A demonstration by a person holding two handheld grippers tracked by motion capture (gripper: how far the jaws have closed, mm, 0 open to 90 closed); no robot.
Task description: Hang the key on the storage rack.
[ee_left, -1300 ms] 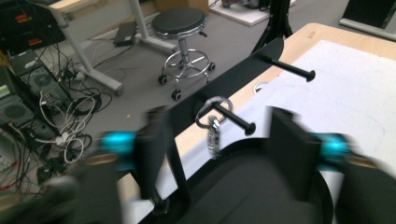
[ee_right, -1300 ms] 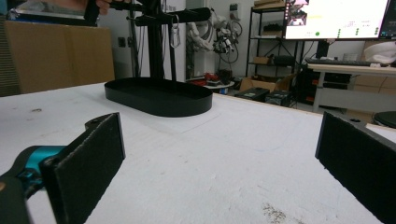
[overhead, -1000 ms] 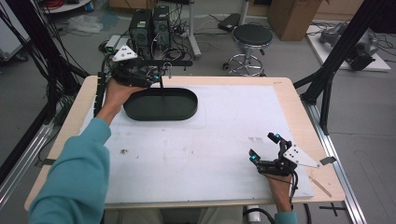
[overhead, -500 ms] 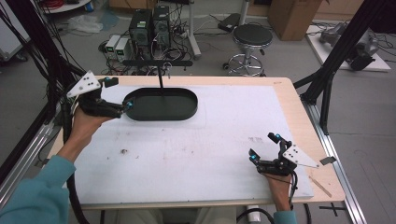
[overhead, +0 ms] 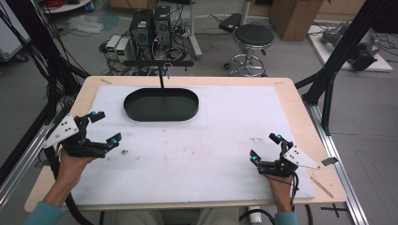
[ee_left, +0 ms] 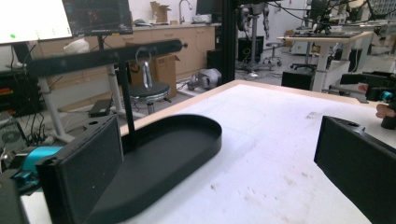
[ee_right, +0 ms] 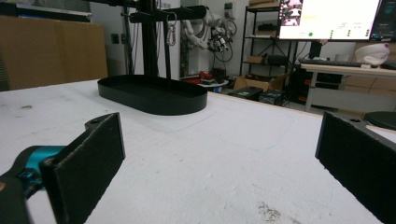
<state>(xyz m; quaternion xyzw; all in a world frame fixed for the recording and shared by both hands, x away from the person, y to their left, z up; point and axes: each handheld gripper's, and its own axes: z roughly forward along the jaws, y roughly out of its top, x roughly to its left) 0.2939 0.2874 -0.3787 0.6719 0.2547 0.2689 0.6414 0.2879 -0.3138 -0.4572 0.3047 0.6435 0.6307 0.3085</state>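
High view, left gripper (overhead: 104, 127): jaws spread wide apart, nothing between them; it sits at the left edge of the surface (overhead: 225, 154), gripped by the person's left hand (overhead: 70, 161).
High view, right gripper (overhead: 266, 147): jaws wide apart and empty; it sits near the right front corner, with the right hand (overhead: 280, 183) behind it.
Left gripper view, jaws: two black padded jaws stand far apart at the frame's sides, and only bare white covering lies between them; neither touches anything.
Right gripper view, jaws: likewise far apart, with nothing between them but the surface's white sheet.
Tray (overhead: 161, 104): black, oval, shallow-walled and empty inside; it rests on the far middle of the surface, well apart from both grippers.
Stand (overhead: 159, 65): a thin black post rises from the tray's far rim to a horizontal bar; a metal clip (ee_left: 146, 70) hangs from that bar.
Hidden or unclear: the left jaw covers the tray's near end in the left gripper view; small dark specks (overhead: 126, 151) on the sheet are too small to identify.
Cut off: both forearms leave the high view's bottom edge.
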